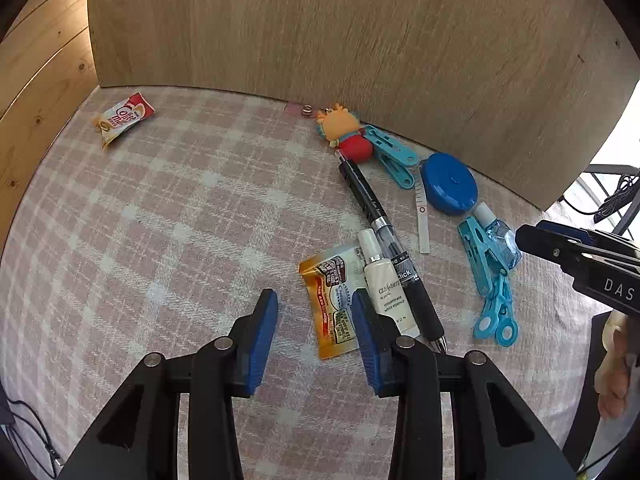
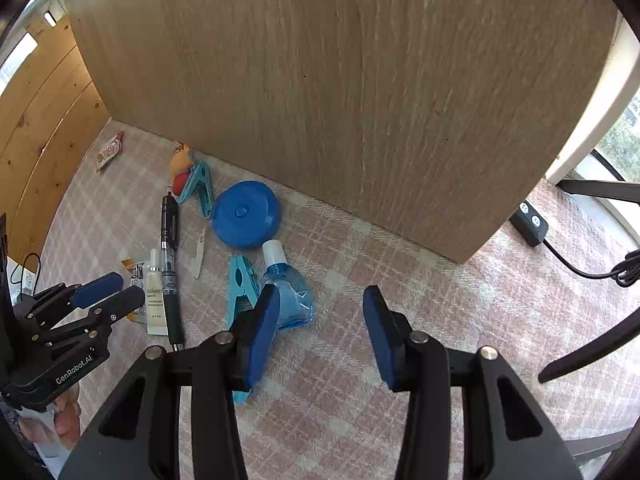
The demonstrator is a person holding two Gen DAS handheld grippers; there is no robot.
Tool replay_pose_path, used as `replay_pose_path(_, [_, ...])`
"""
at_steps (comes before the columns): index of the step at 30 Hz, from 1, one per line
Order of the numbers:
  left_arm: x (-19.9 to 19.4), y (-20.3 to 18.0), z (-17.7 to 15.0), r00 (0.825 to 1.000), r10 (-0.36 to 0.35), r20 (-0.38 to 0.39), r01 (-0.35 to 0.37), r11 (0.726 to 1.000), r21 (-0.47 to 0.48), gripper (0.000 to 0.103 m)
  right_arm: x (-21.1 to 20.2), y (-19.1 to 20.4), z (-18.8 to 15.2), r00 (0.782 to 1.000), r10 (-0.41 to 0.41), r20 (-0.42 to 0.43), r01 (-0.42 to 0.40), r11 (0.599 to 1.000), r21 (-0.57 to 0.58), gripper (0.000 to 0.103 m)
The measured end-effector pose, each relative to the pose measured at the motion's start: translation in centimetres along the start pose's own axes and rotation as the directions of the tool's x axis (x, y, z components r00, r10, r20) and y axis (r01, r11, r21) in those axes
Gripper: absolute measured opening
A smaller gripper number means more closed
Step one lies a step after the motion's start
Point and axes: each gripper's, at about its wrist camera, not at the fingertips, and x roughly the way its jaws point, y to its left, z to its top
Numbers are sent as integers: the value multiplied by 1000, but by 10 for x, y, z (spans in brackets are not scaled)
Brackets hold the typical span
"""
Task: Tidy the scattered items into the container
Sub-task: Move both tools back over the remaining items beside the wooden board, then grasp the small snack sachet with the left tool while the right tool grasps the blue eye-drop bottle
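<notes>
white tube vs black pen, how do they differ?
The white tube is short, flat and squeezable-looking, with printed text; the black pen is long, slim and rigid, part clear-barrelled. The tube lies partly on an orange sachet; the pen's far end reaches toward a toy figure. Both lie flat on the checked cloth, side by side and parallel.

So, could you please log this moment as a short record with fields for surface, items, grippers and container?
surface: pink checked cloth against a wooden panel
items: black pen, white tube lying beside it, orange sachet, round blue tape measure, small blue bottle, blue clips, toy figure, coffee sachet apart at far left
left gripper: open, empty, over the orange sachet's edge
right gripper: open, empty, beside the blue bottle
container: not identifiable in either view
</notes>
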Motion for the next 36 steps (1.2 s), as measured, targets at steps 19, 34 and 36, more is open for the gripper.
replay_pose_path(19, [7,-27,1,1000,-8,12,7,997,83,31,21,14,4,997,-17,-80,9,995,-100,42])
replay_pose_path(34, [-3,-16,-13,994,-110,-3,110,994,-22,4,13,4,-9,996,-64,-59,61,997,-49,35])
replay_pose_path(36, [-7,-15,-15,994,-109,-1,109,994,-34,3,9,-1,-10,997,-53,-54,52,998,-24,35])
